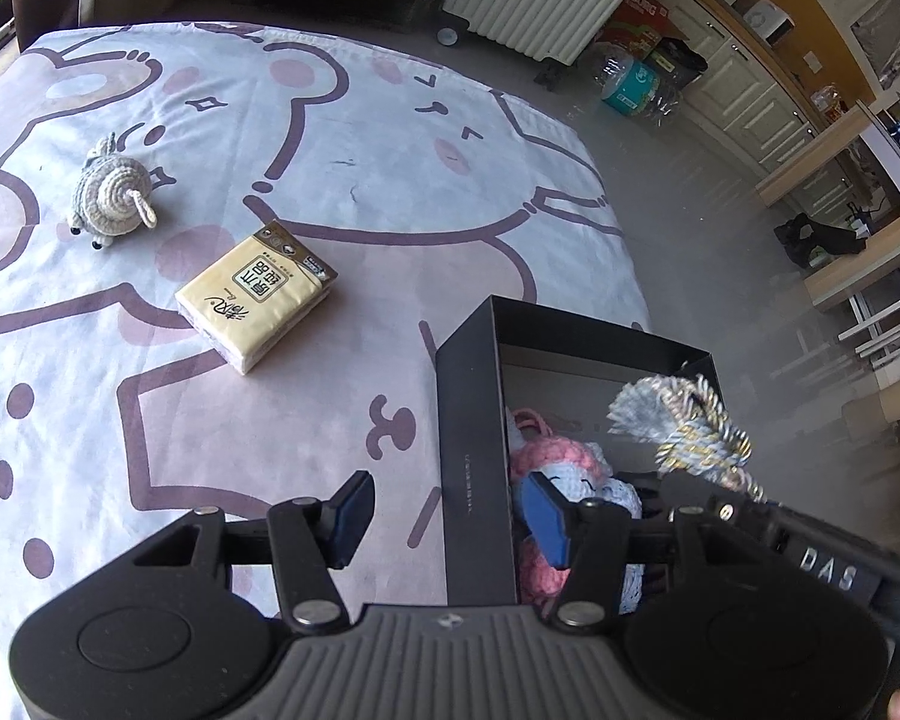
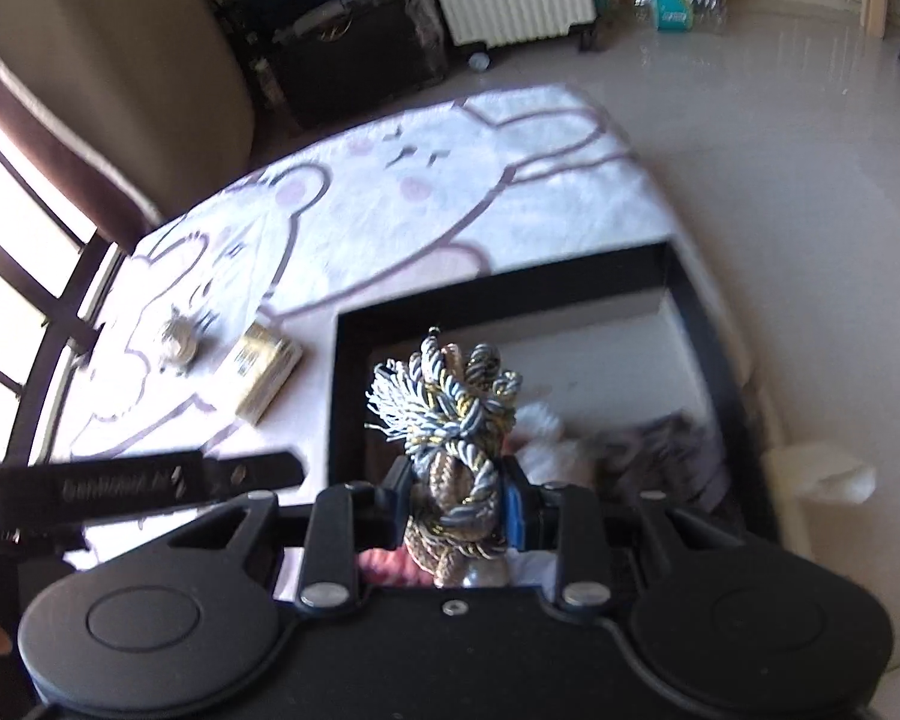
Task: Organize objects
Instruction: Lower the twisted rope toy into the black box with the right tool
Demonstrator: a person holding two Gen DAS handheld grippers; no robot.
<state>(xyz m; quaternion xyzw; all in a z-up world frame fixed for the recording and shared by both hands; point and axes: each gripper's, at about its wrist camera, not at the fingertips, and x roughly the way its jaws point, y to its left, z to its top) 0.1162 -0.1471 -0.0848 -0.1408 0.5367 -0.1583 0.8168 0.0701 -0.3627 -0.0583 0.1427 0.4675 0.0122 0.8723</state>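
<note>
Right tongs pinch a twisted cord tassel at its knotted middle; the frayed end sticks up past the pads. It hangs over the open black box, not yet in it. Tassel looks light, soft and limp; the cord is glossy, so likely to slip. Best hold is the thick knot, as now.

Left tongs are spread and pinch nothing; they straddle the near box wall.

Box contents: pink and pale-blue crochet toys lie at the near end; a dark item beside them is too blurred to name. The far half shows bare floor.

On the surface, outside the box: tissue pack, soft and squashable, take across its short sides; grey crochet toy further off, soft and light, take by the body.
</note>
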